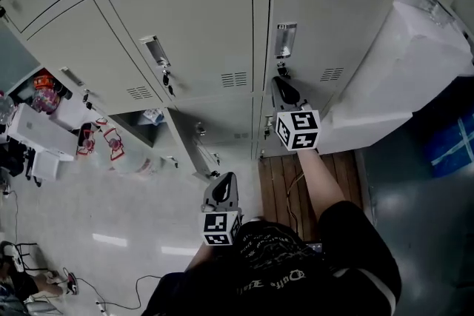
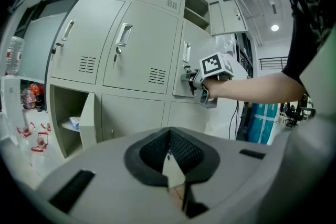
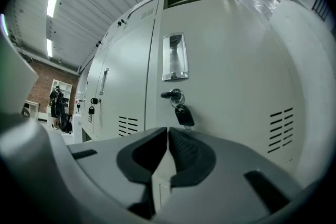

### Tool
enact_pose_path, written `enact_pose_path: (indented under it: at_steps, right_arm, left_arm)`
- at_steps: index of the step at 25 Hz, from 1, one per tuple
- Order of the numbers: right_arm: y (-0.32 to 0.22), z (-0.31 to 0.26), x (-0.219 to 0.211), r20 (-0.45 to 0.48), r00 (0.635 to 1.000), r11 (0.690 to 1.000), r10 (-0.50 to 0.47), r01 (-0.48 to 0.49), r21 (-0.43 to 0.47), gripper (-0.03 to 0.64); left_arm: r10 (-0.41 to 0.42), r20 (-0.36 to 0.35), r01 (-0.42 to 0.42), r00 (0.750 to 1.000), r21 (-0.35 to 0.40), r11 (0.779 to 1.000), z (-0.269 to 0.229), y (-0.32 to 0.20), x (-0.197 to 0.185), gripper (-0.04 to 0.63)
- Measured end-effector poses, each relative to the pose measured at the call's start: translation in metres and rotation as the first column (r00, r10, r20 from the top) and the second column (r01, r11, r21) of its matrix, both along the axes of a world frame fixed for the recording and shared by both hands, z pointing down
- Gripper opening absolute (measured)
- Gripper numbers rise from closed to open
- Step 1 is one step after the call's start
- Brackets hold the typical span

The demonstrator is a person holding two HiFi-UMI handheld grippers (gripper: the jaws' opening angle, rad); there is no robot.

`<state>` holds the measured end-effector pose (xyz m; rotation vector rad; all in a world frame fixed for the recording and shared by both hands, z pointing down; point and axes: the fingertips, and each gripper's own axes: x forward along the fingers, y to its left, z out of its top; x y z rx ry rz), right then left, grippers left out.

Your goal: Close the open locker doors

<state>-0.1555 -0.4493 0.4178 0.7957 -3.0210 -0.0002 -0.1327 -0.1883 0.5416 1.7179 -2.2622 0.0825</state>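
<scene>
Right gripper (image 1: 280, 81) at a closed locker door (image 1: 329, 18) (a lower door (image 1: 187, 143) stands open).

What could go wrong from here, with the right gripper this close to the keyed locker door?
The shut right gripper points just below the key and its hanging tag on the locker door; a push here might snag or bend the key.
A lower door stands open to the left, well away from the left gripper, so it may get overlooked.
</scene>
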Motion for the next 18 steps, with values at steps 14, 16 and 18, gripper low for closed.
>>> enact_pose_path:
  at_steps: [14, 16, 18]
  right_arm:
    - [-0.013, 0.0, -0.01, -0.005, 1.0, 0.999, 0.025, -0.025, 0.024, 0.009]
    - [-0.013, 0.0, -0.01, 0.003, 1.0, 1.0, 0.02, -0.02, 0.003, 0.011]
    - [-0.013, 0.0, -0.01, 0.005, 1.0, 1.0, 0.011, -0.011, -0.016, 0.011]
  left_arm:
    - [-0.035, 0.004, 0.035, 0.999, -0.022, 0.999, 0.004, 0.006, -0.012, 0.008]
    - [-0.032, 0.004, 0.032, 0.999, -0.022, 0.999, 0.005, 0.006, -0.013, 0.008]
    - [-0.026, 0.005, 0.026, 1.0, -0.019, 0.999, 0.004, 0.007, -0.013, 0.006]
